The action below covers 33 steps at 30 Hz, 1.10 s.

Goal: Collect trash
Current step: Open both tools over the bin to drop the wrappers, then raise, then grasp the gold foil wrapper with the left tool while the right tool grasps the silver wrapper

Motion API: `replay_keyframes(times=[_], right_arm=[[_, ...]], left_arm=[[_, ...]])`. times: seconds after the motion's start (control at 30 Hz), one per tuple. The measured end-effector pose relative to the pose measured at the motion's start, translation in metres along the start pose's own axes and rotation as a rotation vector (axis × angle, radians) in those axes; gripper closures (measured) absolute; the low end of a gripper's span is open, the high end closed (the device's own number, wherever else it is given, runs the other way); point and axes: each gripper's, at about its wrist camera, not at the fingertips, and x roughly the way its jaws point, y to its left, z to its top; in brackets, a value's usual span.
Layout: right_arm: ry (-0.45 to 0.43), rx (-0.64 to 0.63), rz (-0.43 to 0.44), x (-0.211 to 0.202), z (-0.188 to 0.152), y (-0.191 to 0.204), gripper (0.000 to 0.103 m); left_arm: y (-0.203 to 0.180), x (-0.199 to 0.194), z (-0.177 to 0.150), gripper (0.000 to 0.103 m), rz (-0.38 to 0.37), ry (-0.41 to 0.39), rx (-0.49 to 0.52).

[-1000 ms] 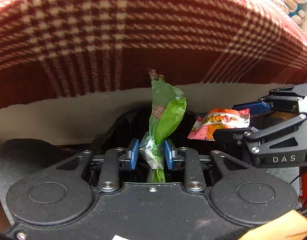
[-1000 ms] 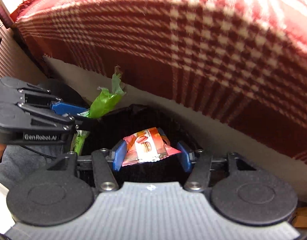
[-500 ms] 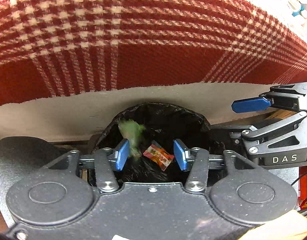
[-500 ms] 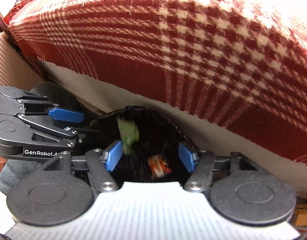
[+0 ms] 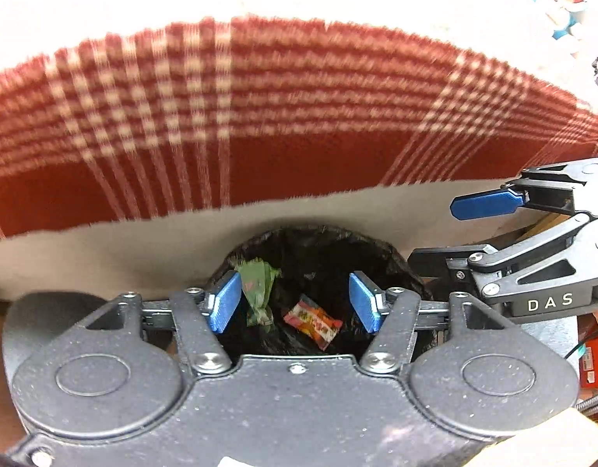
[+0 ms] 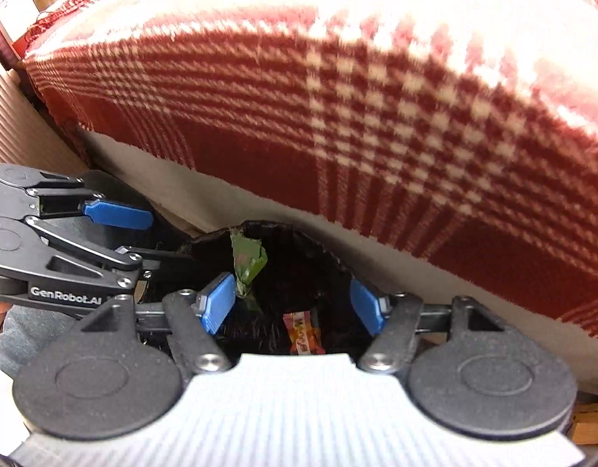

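Note:
A bin with a black liner (image 5: pixel 392 253) (image 6: pixel 322 257) stands below both grippers, against the bed's side. Inside it lie a green wrapper (image 5: pixel 258 288) (image 6: pixel 246 262) at the left wall and an orange snack packet (image 5: pixel 314 321) (image 6: pixel 301 330) on the bottom. My left gripper (image 5: pixel 295 305) hangs open above the bin, nothing between its blue pads. My right gripper (image 6: pixel 295 305) is open too and holds nothing. In the left wrist view the right gripper (image 5: pixel 470 233) reaches in from the right; in the right wrist view the left gripper (image 6: pixel 139 237) comes in from the left.
A red and white checked blanket (image 5: pixel 260 116) (image 6: pixel 377 116) covers the bed behind the bin, with a pale mattress side (image 5: pixel 123 253) below it. A ribbed beige panel (image 6: pixel 11 132) stands at far left. Orange items (image 5: pixel 593 354) lie at right.
Both grippers opened and let go; the green wrapper and the orange packet dropped into the bin. Both grippers have since risen, so more of the blanket shows.

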Motion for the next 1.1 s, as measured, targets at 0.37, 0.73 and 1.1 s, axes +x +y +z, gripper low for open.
replay_keyframes(times=[0.37, 0.73, 1.1], right_arm=[[-0.233, -0.050, 0.042, -0.084, 0.019, -0.004, 0.020], [-0.450, 0.011, -0.093, -0.121, 0.061, -0.023, 0.018], [-0.506, 0.098, -0.219, -0.088, 0.104, -0.055, 0.024]], left_arm=[[-0.002, -0.089, 0.035, 0.026, -0.042, -0.257, 0.047], [0.003, -0.105, 0.110, 0.025, 0.008, -0.411, 0.024], [0.014, -0.036, 0.201, 0.052, -0.007, -0.419, -0.106]])
